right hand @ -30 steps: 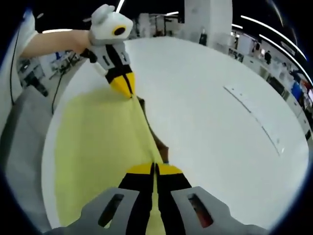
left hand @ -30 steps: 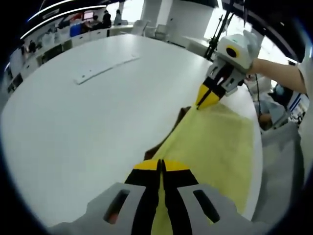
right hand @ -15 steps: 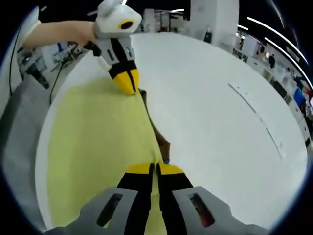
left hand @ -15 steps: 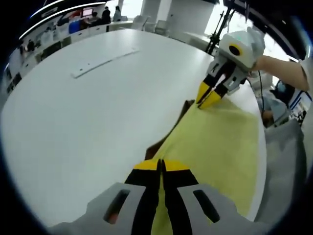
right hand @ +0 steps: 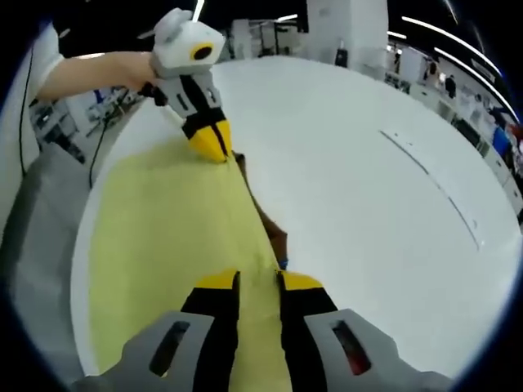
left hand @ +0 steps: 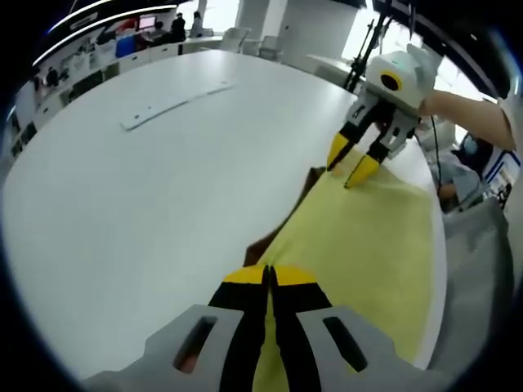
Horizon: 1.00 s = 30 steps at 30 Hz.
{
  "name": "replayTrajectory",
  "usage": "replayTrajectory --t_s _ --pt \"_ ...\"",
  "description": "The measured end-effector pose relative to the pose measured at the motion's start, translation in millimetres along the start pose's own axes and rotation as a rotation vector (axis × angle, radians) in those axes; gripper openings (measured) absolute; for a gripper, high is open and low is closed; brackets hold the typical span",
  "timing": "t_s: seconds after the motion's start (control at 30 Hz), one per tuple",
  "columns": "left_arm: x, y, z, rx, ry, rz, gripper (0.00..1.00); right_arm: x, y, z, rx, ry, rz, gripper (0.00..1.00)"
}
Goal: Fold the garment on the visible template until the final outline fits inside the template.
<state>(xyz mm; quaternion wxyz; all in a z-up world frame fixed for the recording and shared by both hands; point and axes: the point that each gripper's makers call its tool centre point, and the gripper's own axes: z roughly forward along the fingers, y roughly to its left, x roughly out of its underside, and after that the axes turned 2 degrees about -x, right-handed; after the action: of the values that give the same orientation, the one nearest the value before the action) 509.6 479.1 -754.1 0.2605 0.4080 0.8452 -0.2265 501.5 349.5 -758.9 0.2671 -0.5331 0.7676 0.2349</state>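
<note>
1. Large round white worktop [left hand: 147,204] carries a flat pale-yellow cloth garment [left hand: 359,253] along its edge nearest the person; a darker brown layer [right hand: 274,237] shows along the garment's inner edge in both views.
2. Left gripper [left hand: 270,276], yellow-tipped with black jaws, has its jaws pressed together on the inner edge of the yellow garment in the left gripper view; in the right gripper view the same gripper [right hand: 214,145] appears at the far end of that edge, tips together on the cloth.
3. Right gripper [right hand: 257,282] has its jaws spread apart, the garment edge lying between them without being clamped; in the left gripper view it [left hand: 353,162] shows both yellow tips parted at the garment's far corner.
4. A bare forearm [right hand: 90,73] leads to the left gripper.
5. A long thin white strip [left hand: 176,102] lies on the worktop, well apart from the garment.
</note>
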Motion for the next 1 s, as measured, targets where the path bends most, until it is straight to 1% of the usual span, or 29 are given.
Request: replayTrajectory --t_s 0.1,0.17,0.33,0.57,0.67,0.7,0.73,0.83,0.97,1.0 --pt "-0.2 0.4 1 -0.003 0.001 0.004 0.0 3.5 -10 -2 0.043 0.016 -0.014 0.19" --pt "-0.1 0.7 1 -0.004 0.001 0.003 0.0 5.8 -13 -2 0.054 0.022 -0.009 0.21" --pt "0.5 2.6 3 -0.01 0.0 -0.001 0.0 5.1 -17 -2 0.072 0.02 -0.009 0.23" --pt "0.8 3.0 2 -0.009 -0.001 -0.003 0.0 5.0 -17 -2 0.074 0.02 -0.005 0.22" --pt "0.6 6.6 1 -0.031 -0.001 -0.001 0.0 5.6 -18 -4 0.086 0.021 -0.002 0.23" --pt "0.9 9.9 -1 -0.051 0.004 0.002 0.0 5.2 -19 -5 0.092 0.022 -0.004 0.23" --pt "0.8 11.3 -2 -0.059 0.004 0.002 0.0 5.2 -20 -6 0.1 0.023 -0.009 0.22" --pt "-1.4 18.0 -10 -0.094 -0.009 -0.021 0.05 3.5 -21 -10 0.118 0.018 -0.01 0.21" --pt "-4.8 19.0 -21 -0.113 -0.034 -0.048 0.09 -1.2 -24 -17 0.147 0.005 -0.002 0.22" --pt "-4.8 18.1 -24 -0.118 -0.037 -0.054 0.09 -4.1 -23 -19 0.154 -0.009 0.005 0.22"
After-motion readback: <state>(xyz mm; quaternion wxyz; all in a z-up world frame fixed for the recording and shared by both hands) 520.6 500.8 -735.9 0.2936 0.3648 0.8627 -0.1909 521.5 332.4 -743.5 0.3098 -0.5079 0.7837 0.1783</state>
